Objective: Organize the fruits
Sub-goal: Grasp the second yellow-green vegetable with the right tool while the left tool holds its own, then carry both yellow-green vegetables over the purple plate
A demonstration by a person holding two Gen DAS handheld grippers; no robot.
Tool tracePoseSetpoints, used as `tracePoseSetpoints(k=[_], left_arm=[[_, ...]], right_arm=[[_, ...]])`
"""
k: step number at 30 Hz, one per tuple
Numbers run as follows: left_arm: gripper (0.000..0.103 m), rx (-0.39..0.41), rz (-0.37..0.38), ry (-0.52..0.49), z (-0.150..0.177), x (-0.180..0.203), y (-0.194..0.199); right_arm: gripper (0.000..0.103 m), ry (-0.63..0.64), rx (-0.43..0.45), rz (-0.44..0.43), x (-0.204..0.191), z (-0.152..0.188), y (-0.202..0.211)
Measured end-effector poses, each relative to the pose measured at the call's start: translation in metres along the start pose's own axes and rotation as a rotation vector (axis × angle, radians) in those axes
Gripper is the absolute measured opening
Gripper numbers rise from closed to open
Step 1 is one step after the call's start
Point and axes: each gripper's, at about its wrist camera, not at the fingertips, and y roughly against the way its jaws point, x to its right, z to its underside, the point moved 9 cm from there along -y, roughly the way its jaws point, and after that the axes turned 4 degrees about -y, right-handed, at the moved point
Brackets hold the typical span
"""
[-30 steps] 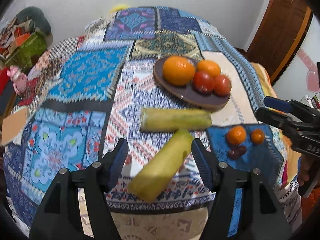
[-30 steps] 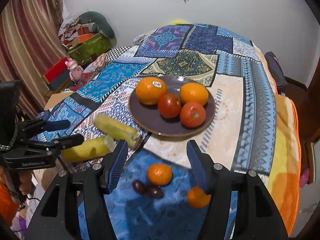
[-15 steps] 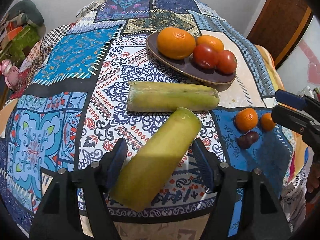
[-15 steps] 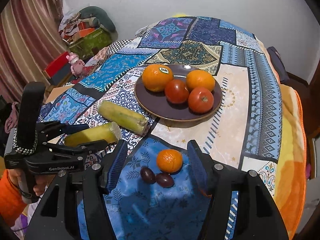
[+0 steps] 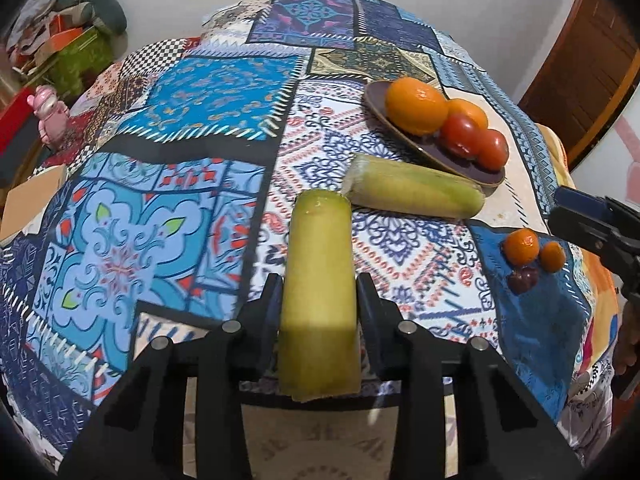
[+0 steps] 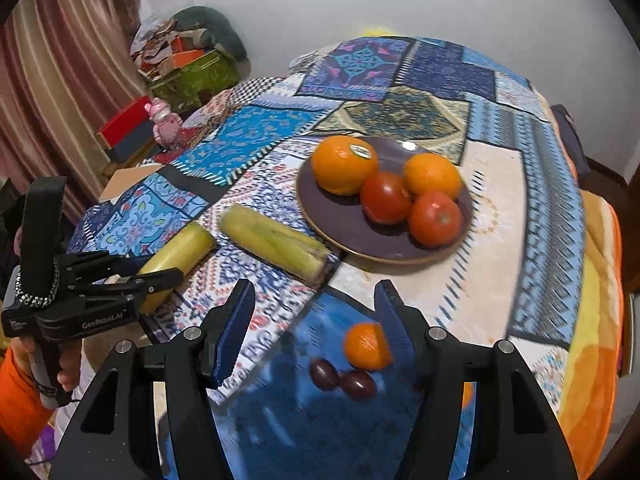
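The near yellow-green stalk piece point(image 5: 318, 300) is gripped across its width between the fingers of the left gripper point(image 5: 318, 300), with its cut far end pointing toward the plate point(image 5: 472, 166) and its near end overhanging the table edge. A second stalk piece point(image 5: 416, 192) is seen lying on the patterned cloth point(image 5: 180, 200), just beside the plate rim. The right gripper point(image 6: 314, 320) is held spread wide, nothing between its fingers, above a small orange point(image 6: 366, 346) and two dark fruits point(image 6: 344, 378); another small orange is largely hidden behind its right finger.

The held piece is judged to be stiff, fairly dense and smooth-skinned (possibly a little slippery), so a firm hold near its middle is preferred, as a grip at one end could let it tilt. The small orange is judged light and apt to roll, the dark fruits soft and easily bruised; each would be best taken across its widest part.

Open cloth is available to the left and beyond the plate. The plate is already partly filled by two oranges point(image 6: 344, 164) and two tomatoes point(image 6: 434, 218), and the table edge lies close to the small fruits, so little room is left there
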Motion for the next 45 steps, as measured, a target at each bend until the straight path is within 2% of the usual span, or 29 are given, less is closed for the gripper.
tracePoseSetpoints(k=[4, 15, 22, 27, 30, 32, 34, 38, 45], left_arm=[[0.037, 0.007, -0.018, -0.030, 0.005, -0.002, 0.006], [0.038, 0.004, 0.042, -0.012, 0.008, -0.009, 0.000], [0.040, 0.014, 0.050, -0.012, 0.010, -0.010, 0.003], [0.045, 0.019, 0.053, -0.019, 0.012, -0.008, 0.003], [0.045, 0.022, 0.049, -0.014, 0.010, -0.006, 0.002], [0.045, 0.026, 0.046, -0.009, 0.009, -0.006, 0.002], [0.045, 0.029, 0.033, -0.011, 0.008, -0.008, 0.001], [0.038, 0.031, 0.025, 0.001, 0.006, -0.012, -0.002], [0.038, 0.022, 0.015, -0.015, 0.001, -0.012, -0.010]], right_arm=[[0.059, 0.026, -0.025, -0.007, -0.014, -0.010, -0.021], [0.059, 0.126, -0.113, -0.013, -0.039, -0.030, -0.075], [0.059, 0.170, -0.184, -0.015, -0.039, -0.020, -0.093], [0.059, 0.139, -0.217, -0.013, -0.033, -0.012, -0.100], [0.051, 0.116, -0.208, -0.014, -0.032, -0.011, -0.096], [0.039, 0.102, -0.208, -0.026, -0.033, -0.009, -0.090], [0.034, 0.087, -0.221, -0.057, -0.036, -0.003, -0.082], [0.034, 0.086, -0.239, -0.092, -0.042, 0.005, -0.075], [0.036, 0.078, -0.248, -0.091, -0.048, -0.002, -0.095]])
